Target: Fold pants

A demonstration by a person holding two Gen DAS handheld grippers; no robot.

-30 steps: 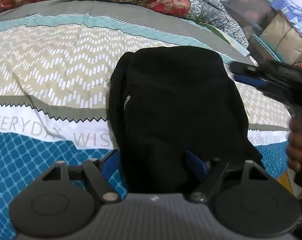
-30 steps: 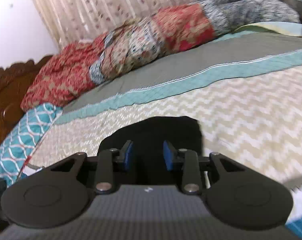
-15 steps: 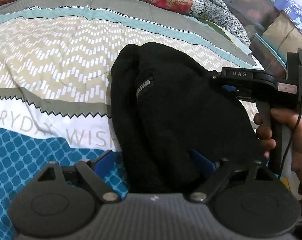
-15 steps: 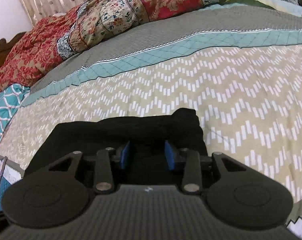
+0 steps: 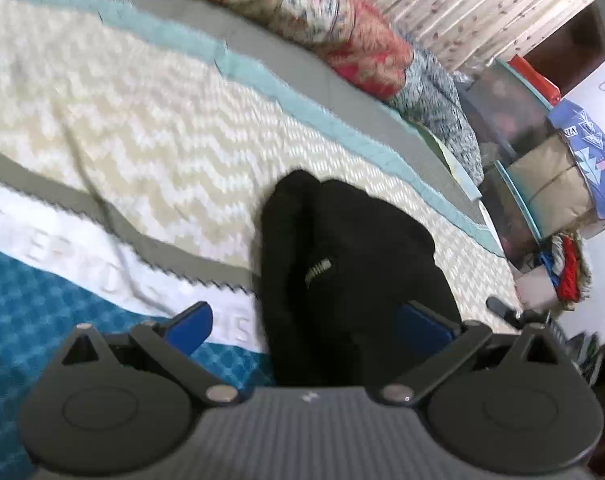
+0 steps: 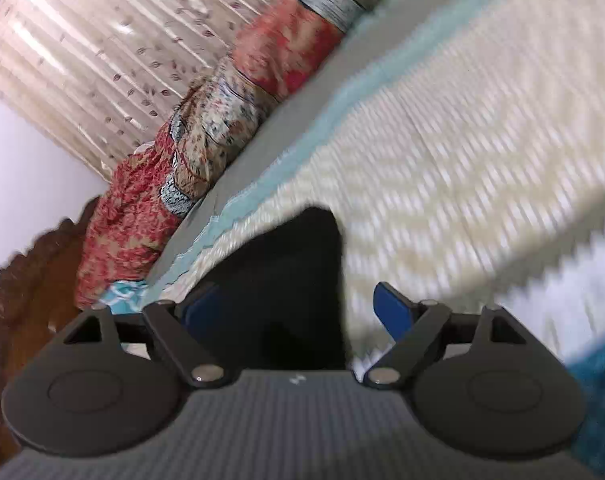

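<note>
One pair of black pants (image 5: 350, 264) sits bunched in a folded bundle on the bed, lying on the cream zigzag part of the bedspread (image 5: 142, 128), with a bit of zipper (image 5: 318, 270) showing on top. Left hand-held gripper (image 5: 308, 326) has its jaws spread wide, just been opening, and the near end of the bundle sits between the blue pads without being squeezed. Right hand-held gripper (image 6: 298, 312) has also just been opening, jaws apart, pants (image 6: 286, 272) loose between them. Floral quilt (image 5: 326, 28) is piled at the far edge, curtain (image 6: 82, 52) behind. Both views are pretty blurry.
</note>
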